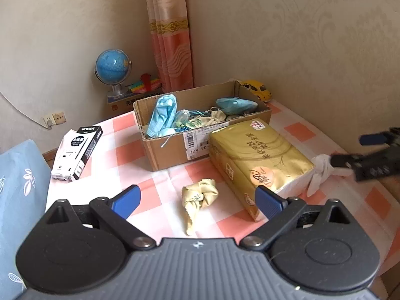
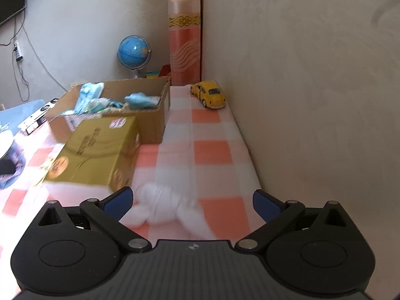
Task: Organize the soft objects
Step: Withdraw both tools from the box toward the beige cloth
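Checked pink-and-white cloth covers the tabletop, which meets a pale wall. Nearest, the left hand-held gripper is spread wide, with one knotted yellow cloth lying between its fingers, untouched. The right hand-held gripper is also parted around one white knotted cloth (blurred, its lower end hidden by the gripper body). Beside both sits one glossy gold tissue pack. Beyond, one cardboard box holds crumpled blue masks, their number unclear
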A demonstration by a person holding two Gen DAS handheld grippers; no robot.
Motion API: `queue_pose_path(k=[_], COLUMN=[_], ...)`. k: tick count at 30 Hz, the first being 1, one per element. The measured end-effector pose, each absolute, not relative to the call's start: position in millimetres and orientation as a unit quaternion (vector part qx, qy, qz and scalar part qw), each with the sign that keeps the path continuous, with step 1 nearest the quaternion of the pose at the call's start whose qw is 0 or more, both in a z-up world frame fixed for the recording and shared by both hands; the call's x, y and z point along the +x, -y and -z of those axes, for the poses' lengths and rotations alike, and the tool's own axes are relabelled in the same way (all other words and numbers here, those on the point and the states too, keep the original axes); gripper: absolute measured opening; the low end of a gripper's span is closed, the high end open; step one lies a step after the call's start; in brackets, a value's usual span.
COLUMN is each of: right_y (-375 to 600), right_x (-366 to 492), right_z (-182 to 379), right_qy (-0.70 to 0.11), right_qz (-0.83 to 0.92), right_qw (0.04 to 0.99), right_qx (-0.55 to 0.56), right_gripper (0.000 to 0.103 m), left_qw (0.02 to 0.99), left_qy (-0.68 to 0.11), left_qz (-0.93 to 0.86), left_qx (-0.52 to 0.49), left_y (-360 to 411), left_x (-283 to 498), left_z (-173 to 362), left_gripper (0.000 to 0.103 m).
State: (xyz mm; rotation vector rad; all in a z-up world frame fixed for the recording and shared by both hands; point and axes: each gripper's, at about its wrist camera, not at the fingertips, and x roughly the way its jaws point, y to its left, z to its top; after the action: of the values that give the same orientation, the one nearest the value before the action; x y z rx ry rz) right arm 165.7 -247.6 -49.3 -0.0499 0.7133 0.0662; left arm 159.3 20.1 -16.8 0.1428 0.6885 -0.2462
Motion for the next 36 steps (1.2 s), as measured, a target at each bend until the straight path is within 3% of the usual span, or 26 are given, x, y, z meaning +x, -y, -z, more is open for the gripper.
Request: queue_pose_path(k=[10, 24, 36], right_y=[238, 233, 226], right_x=[215, 151, 148], right_z=[67, 73, 97], right_qy=[-0.375, -0.389, -0.414], right_qz=[-0.022, -0.050, -0.070], right_qw=[0.926, 0.917, 0.906], right_qx=[-0.049, -0.069, -0.060], right_gripper=[0.103, 0.103, 0.103], left_qw=[0.929, 0.929, 0.923], left_qy=[-0.346, -0.346, -0.357], left_qz=[0.120, 0.124, 0.127], left_qx=[0.055, 0.047, 0.066], left_y=[-21, -27, -26], left_x=[159, 154, 162], left_z=[22, 28, 43], left_gripper=[0.098, 0.098, 0.097])
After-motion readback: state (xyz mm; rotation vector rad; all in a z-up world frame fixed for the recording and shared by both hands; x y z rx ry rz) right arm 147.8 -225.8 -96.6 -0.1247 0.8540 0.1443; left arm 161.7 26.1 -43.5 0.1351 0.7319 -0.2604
